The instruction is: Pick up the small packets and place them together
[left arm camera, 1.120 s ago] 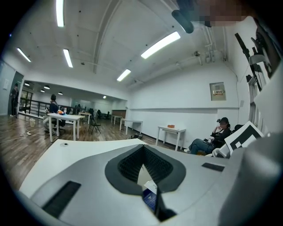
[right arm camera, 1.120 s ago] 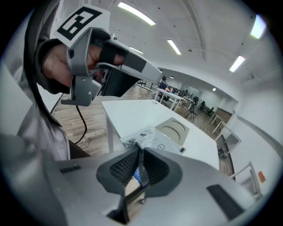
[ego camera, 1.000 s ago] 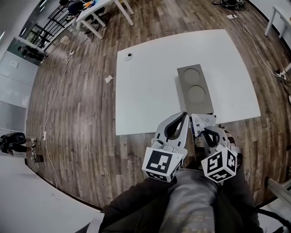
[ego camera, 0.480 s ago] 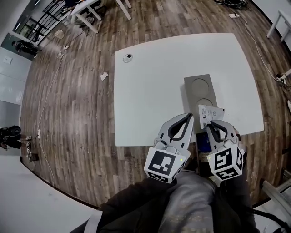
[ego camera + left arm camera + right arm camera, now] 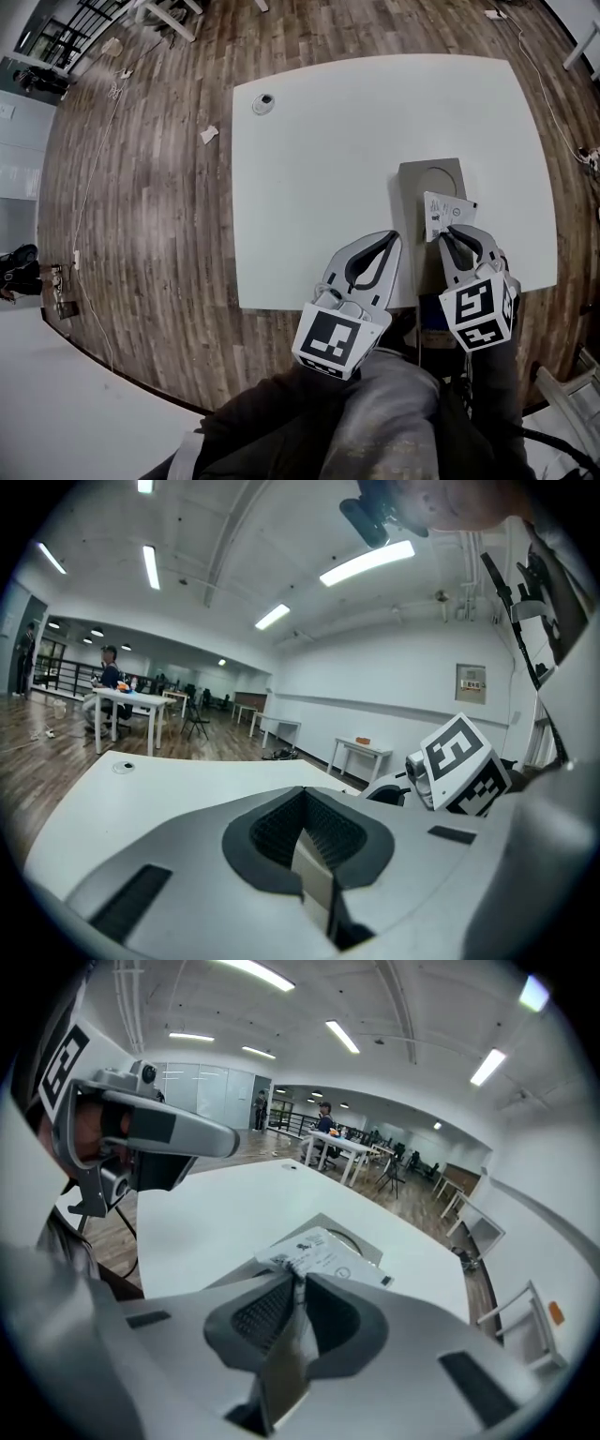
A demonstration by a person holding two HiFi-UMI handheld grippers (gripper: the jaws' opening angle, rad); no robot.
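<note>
White table point(image 5: 309, 169), right gripper point(image 5: 448, 232) clamping small packet point(image 5: 446, 210) over tray point(image 5: 412, 180), left gripper point(image 5: 392, 240) closed

Head view: from overhead, steeply down onto white table point(image 5: 328, 141); left gripper point(image 5: 392, 236) and right gripper point(image 5: 451, 232) at bottom edge.
Left gripper view: mounted just behind own jaws, facing nearly level across table toward far wall point(image 5: 394, 705).
Right gripper view: same mounting, tilted down, packet point(image 5: 323, 1252) very near lens.
Common to all three: table surface; to head and right gripper views: grey tray point(image 5: 429, 183), packet.
Each gripper view also catching the other gripper.
</note>
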